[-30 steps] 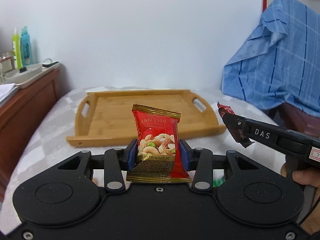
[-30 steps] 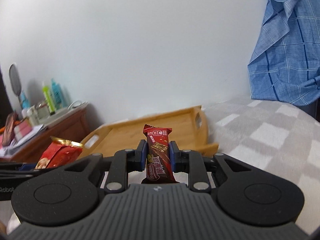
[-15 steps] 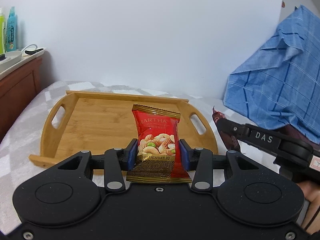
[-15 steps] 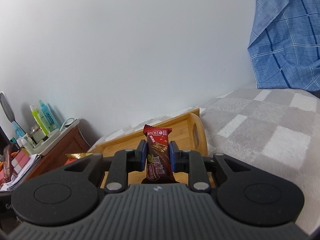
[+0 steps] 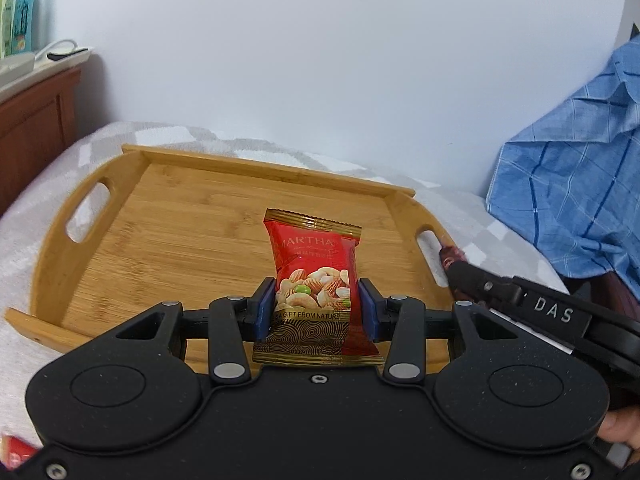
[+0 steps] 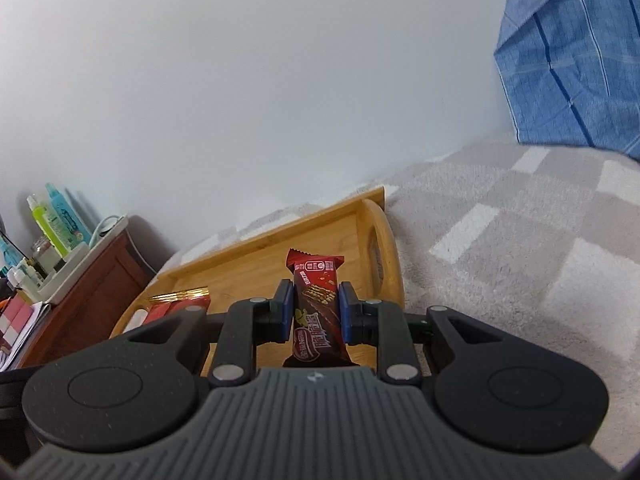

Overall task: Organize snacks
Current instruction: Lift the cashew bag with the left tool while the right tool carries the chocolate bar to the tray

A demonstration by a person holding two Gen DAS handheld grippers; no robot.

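The left tool (image 5: 316, 310) is clamped on an upright red foil packet of mixed nuts (image 5: 314, 280), held over the near part of the bamboo tray with cut-out handles (image 5: 192, 216). The right tool (image 6: 314, 310) grips a dark red wafer bar wrapper (image 6: 316, 304) above the tray's right end, on the grey-and-white checked bed (image 6: 500, 240).

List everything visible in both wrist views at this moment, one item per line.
nut packet: 1, red and gold, in left gripper over tray
wafer bar: 1, dark red, in right gripper over tray's right end
wooden tray: 1, bamboo, on blanket
blanket: 1, grey-white checked
blue cloth: 1, plaid, right
cabinet: 1, brown, left
bottles: several, green and blue, on cabinet
left gripper: 1, black, shut
right gripper: 1, black, shut
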